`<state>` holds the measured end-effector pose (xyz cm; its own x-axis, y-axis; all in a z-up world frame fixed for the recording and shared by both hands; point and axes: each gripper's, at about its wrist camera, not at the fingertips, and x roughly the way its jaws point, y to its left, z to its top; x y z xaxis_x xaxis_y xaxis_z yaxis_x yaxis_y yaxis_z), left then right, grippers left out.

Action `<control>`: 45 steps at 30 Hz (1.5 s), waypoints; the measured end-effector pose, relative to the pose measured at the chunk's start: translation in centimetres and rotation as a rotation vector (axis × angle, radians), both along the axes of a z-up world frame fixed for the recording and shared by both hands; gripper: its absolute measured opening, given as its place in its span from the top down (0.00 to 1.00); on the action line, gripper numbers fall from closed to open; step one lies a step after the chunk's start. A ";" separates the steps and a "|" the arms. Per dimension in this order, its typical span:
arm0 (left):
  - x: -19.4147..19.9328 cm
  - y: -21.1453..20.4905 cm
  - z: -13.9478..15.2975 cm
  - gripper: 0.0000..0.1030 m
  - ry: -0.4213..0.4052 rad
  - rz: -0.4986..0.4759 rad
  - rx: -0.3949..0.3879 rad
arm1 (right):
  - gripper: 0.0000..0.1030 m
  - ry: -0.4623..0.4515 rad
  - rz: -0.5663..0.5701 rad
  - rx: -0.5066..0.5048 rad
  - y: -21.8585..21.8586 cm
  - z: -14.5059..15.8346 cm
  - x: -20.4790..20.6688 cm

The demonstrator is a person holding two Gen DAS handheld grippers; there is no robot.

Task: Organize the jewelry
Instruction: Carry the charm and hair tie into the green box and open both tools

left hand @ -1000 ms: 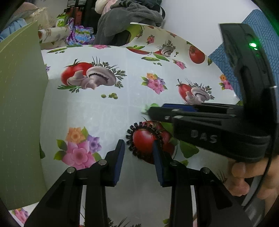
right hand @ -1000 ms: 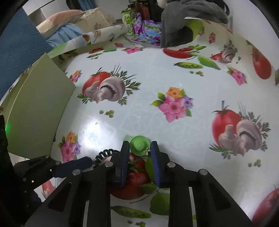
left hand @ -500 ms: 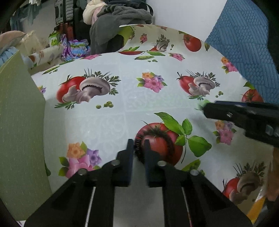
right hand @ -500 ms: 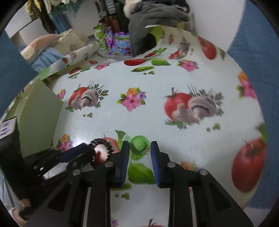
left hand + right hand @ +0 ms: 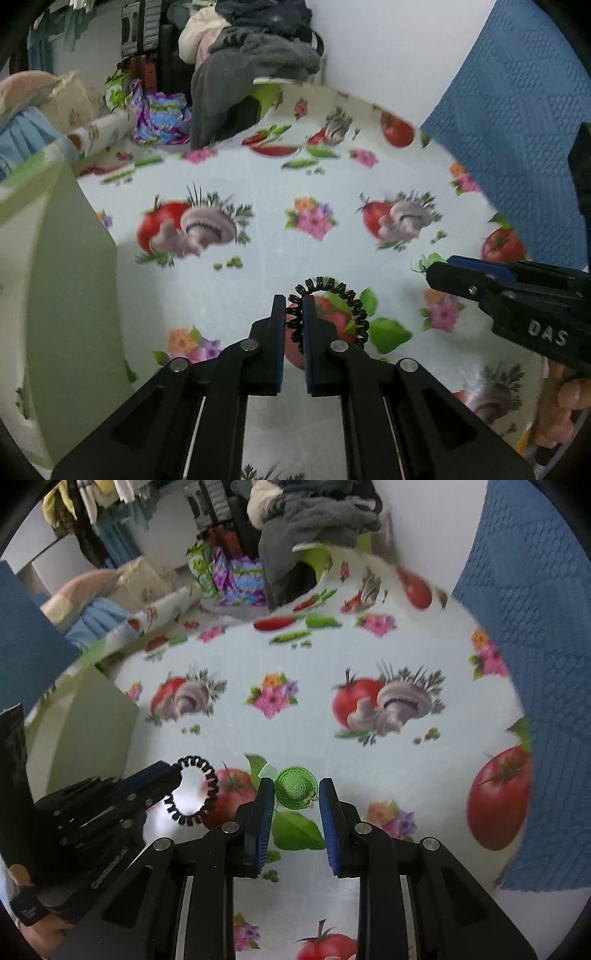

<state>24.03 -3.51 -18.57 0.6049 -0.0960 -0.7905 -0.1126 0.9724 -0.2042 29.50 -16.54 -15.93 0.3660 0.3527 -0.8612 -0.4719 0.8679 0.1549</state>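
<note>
Left gripper [image 5: 294, 314] jaws clamped on black coil band [image 5: 328, 314], right gripper [image 5: 296, 797] jaws on green hat clip [image 5: 296, 788], above open tablecloth [image 5: 258, 258].

L gripper [image 5: 294, 314]: jaws nearly closed, pinching black coil hair tie [image 5: 343, 295], pointing down. R gripper [image 5: 296, 794]: jaws partway, clamping green hat-shaped piece [image 5: 295, 788], angled down.

The spiral hair tie [image 5: 328, 314] sits between the tips of the left gripper [image 5: 294, 310], above the tablecloth [image 5: 258, 266]. To its right, well apart, the hat-shaped clip [image 5: 296, 788] sits between the right gripper [image 5: 296, 794] pads. A box [image 5: 66, 295] stands at the table's left edge — piled clothes [image 5: 255, 62] beyond the far edge.
</note>
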 end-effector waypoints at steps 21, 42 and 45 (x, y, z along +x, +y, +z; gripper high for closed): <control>-5.5 9.8 17.8 0.92 -0.186 0.092 0.051 | 0.78 -0.194 0.047 0.135 6.2 17.3 -2.3; -11.5 20.9 10.4 0.92 -0.070 0.212 -0.006 | 0.77 -0.111 0.270 0.142 20.8 11.8 -9.3; -12.1 21.2 8.5 0.92 -0.043 0.216 -0.032 | 0.77 -0.089 0.284 0.112 21.6 9.6 -10.3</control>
